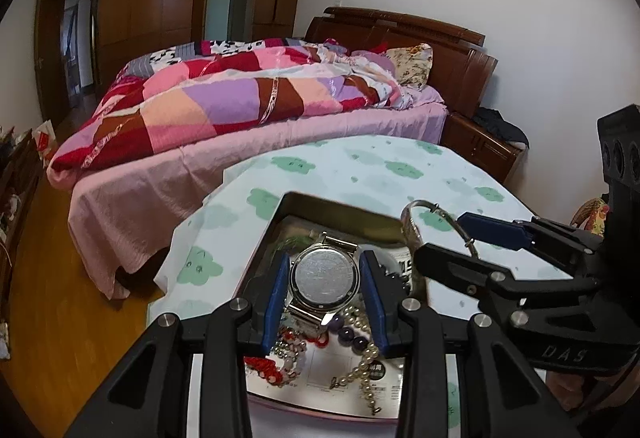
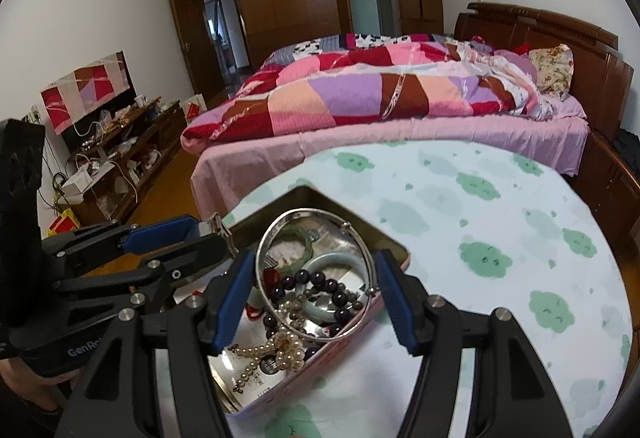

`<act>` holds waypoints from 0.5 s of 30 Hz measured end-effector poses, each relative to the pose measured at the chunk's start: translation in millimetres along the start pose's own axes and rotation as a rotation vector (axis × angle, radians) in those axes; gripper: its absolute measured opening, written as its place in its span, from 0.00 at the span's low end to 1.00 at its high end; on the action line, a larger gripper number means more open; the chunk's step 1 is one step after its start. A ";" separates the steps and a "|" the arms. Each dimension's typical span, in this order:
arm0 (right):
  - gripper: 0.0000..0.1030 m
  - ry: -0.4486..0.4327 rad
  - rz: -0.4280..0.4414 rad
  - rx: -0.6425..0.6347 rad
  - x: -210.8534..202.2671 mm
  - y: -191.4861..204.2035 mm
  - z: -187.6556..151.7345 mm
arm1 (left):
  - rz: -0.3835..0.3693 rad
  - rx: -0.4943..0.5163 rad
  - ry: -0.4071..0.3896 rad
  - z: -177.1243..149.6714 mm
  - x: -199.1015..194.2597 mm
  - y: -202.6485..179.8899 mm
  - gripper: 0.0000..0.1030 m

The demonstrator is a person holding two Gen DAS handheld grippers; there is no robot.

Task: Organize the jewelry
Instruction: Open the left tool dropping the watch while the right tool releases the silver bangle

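My left gripper (image 1: pixel 326 266) is shut on a silver watch (image 1: pixel 322 274), which shows its case back and hangs just above the open tin box (image 1: pixel 304 200). My right gripper (image 2: pixel 316 270) is shut on a large silver bangle (image 2: pixel 308 213), held tilted over the same box (image 2: pixel 360 220). Inside the box lie a pearl bracelet (image 2: pixel 276 350), a dark bead bracelet (image 2: pixel 320 278), a pale jade bangle (image 2: pixel 340 262) and red beads (image 1: pixel 264 366). Each gripper shows in the other's view: the right gripper (image 1: pixel 468 244) with the bangle (image 1: pixel 416 214), the left gripper (image 2: pixel 200 238) beside the box.
The box sits near the left edge of a round table with a white cloth printed with green clouds (image 2: pixel 480 238). Behind it stands a bed (image 2: pixel 400 94) with a patchwork quilt. A cluttered low cabinet (image 2: pixel 120 158) lines the left wall, over wood floor (image 1: pixel 60 298).
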State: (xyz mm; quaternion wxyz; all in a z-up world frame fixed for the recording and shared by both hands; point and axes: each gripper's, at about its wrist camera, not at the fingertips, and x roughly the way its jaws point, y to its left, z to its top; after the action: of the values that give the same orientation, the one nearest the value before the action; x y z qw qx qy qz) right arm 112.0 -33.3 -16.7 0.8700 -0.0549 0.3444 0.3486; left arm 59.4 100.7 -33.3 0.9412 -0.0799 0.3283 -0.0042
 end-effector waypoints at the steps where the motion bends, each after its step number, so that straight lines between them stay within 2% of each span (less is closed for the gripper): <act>1: 0.62 0.005 0.001 -0.002 1.2 1.7 -1.2 | 0.003 -0.003 0.003 -0.9 0.8 1.2 0.35; 5: 0.63 0.029 0.010 0.002 11.0 2.7 -5.4 | 0.011 -0.019 0.024 -5.9 7.9 7.4 0.36; 12: 0.64 0.072 0.076 0.040 28.3 -4.3 -16.6 | 0.008 -0.030 0.079 -12.9 22.8 12.4 0.36; 15: 0.69 0.074 0.087 0.060 25.7 -7.4 -19.3 | 0.021 -0.024 0.074 -12.3 19.9 10.3 0.40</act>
State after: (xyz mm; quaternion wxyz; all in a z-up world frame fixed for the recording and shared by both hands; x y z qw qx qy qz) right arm 119.3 -30.8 -48.8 0.8419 -0.0269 0.3886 0.3734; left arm 66.9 107.8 -56.7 0.9274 -0.0877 0.3637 0.0064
